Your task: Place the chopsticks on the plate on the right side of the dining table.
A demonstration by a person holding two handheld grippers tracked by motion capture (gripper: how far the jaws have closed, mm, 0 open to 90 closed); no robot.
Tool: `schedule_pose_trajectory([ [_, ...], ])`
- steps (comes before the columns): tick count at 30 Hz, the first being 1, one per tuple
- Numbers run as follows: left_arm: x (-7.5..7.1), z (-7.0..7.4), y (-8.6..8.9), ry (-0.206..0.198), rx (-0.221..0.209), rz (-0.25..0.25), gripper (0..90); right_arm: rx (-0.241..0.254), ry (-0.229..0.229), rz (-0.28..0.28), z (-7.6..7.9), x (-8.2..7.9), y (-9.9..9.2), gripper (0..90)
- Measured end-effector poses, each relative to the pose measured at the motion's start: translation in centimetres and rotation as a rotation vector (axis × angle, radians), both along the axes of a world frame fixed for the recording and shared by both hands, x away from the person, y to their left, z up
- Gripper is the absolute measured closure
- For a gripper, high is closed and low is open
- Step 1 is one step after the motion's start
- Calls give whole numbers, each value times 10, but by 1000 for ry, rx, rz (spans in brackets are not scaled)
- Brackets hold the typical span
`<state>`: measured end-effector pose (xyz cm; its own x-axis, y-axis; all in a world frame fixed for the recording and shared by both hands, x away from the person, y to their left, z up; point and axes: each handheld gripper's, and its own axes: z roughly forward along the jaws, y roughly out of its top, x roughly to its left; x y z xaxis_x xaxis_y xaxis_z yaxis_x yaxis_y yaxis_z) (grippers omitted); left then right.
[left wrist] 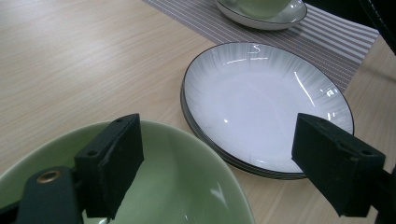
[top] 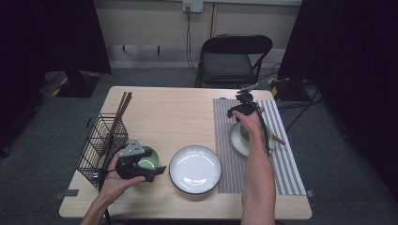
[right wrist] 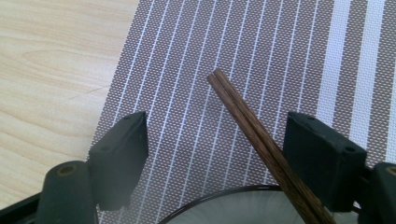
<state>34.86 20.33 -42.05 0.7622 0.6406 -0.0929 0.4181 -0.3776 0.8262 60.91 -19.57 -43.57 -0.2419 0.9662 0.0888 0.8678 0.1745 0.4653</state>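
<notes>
The bowl by the left gripper is pale green. The plate is white, shading to grey, with a dark rim. The mat is grey-brown with thin white stripes. The chopsticks are dark brown wood. The table is light wood-grain. The basket is black wire. Both grippers' jaws are black.

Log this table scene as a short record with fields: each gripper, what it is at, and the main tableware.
left gripper: open, jaws over the green bowl, near the table's front left
right gripper: open, jaws either side of the chopsticks, over the striped placemat
white plate: empty, on bare wood beside the placemat
wire basket: left edge, holds more chopsticks
</notes>
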Motion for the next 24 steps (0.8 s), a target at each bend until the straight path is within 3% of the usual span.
schedule_pose_trajectory([
  [24, -1, -1, -1, 7, -8, 9, 162, 30, -15, 40, 2, -5, 9, 218],
])
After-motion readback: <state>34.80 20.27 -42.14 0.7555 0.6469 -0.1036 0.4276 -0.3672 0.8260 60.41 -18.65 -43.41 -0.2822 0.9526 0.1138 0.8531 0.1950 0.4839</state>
